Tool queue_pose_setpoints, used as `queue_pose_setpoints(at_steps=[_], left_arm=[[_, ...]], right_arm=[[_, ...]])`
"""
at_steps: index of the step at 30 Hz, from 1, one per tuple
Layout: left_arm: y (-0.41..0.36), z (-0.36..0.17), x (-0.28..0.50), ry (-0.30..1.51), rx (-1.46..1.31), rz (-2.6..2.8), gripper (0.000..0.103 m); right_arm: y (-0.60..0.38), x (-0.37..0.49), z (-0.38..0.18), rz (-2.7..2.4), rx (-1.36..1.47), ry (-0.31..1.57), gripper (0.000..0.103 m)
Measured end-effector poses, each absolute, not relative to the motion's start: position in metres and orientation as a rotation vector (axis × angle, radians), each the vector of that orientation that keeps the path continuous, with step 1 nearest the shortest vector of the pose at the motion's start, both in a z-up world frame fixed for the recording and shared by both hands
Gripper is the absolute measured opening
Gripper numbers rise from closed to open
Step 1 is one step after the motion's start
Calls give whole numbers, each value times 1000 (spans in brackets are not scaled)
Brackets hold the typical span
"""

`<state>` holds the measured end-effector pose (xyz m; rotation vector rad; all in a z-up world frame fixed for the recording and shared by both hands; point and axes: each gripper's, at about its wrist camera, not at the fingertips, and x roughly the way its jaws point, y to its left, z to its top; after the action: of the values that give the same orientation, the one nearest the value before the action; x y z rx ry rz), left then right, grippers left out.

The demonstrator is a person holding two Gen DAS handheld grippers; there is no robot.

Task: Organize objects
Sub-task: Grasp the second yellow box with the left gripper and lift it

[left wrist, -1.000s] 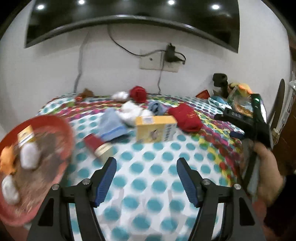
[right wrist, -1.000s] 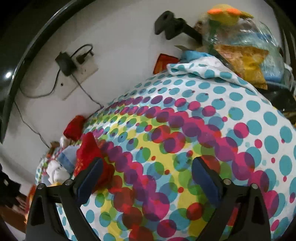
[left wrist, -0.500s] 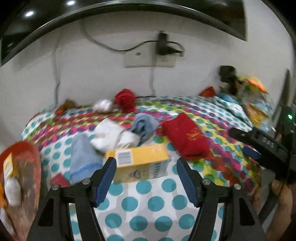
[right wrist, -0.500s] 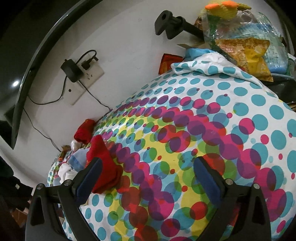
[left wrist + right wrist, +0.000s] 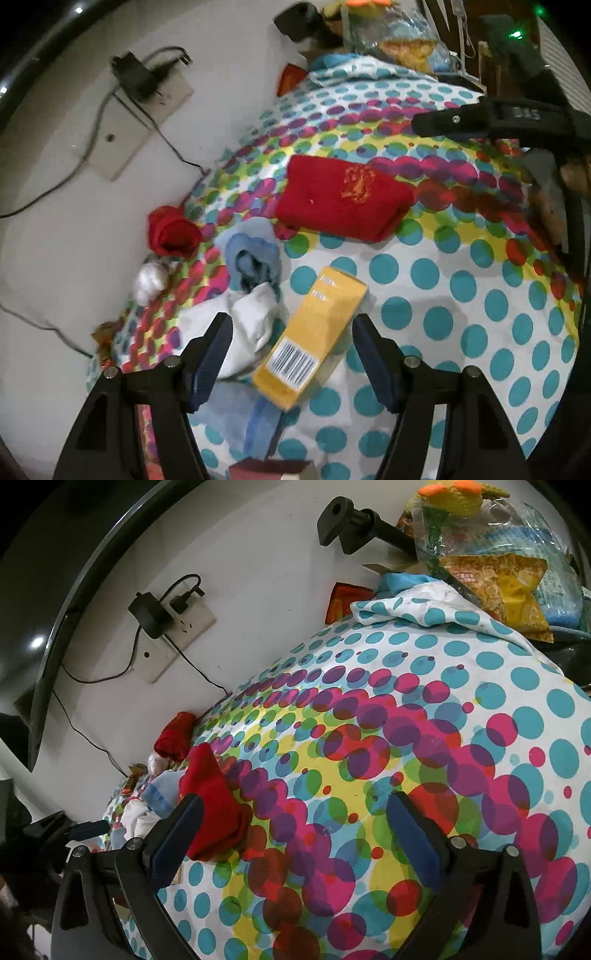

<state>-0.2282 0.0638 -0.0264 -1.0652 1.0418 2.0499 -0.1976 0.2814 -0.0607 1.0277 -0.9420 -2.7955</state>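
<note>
- left gripper (image 5: pixel 291 354) is spread wide, yellow box (image 5: pixel 312 339) sitting right between the fingers, probably lined up to grab it
- right gripper (image 5: pixel 295 834) is released too, holding nothing, just over bare dotted cloth (image 5: pixel 424 720), red sock (image 5: pixel 214 805) off to its left

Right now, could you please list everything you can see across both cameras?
Box: one, yellow with a barcode, lying between the left gripper's fingers.
Folded cloth: one, red with a gold emblem, mid-bed.
Rolled sock: one, red, near the wall.
Blue cloth: one, bunched, beside the red sock.
White cloth: one, left of the box.
White ball: one, by the bed's edge.
Bedsheet: one, polka-dotted, under everything.
Snack bags: a pile, yellow and clear, far corner.
Wall socket: one, white, with a black charger.
Left gripper: open, over the box.
Right gripper: open, empty, above the sheet.
</note>
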Motion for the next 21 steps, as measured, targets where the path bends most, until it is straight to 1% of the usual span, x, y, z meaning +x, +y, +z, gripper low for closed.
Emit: queue_pose_setpoints(at_steps=[2, 4, 5, 6, 8, 9, 10, 11, 14, 21], left_arm=[[70, -39, -233, 1069, -1114, 1995, 67], [72, -48, -232, 1082, -1127, 1953, 56], [73, -52, -232, 1089, -1130, 1944, 56], [73, -54, -233, 1094, -1126, 1956, 53], [73, -50, -234, 1036, -1134, 1969, 44], [72, -47, -234, 1016, -1130, 1972, 34], [72, -43, -232, 1000, -1124, 1978, 30], [72, -40, -229, 991, -1120, 1979, 30], [78, -36, -214, 1039, -1065, 2005, 29], [83, 0, -194, 875, -973, 2188, 29]], right_arm=[[281, -198, -61, -2796, 1029, -941, 99], [281, -198, -61, -2797, 1030, -938, 99], [281, -198, -60, -2797, 1031, -937, 100], [281, -198, -61, -2798, 1034, -933, 100], [281, -198, -61, -2800, 1038, -928, 100], [280, -198, -60, -2799, 1037, -928, 100], [280, -198, -60, -2799, 1037, -929, 100], [280, -198, -60, -2799, 1037, -928, 100], [281, -198, -61, -2799, 1038, -928, 100], [280, -198, -60, -2799, 1038, -928, 100]])
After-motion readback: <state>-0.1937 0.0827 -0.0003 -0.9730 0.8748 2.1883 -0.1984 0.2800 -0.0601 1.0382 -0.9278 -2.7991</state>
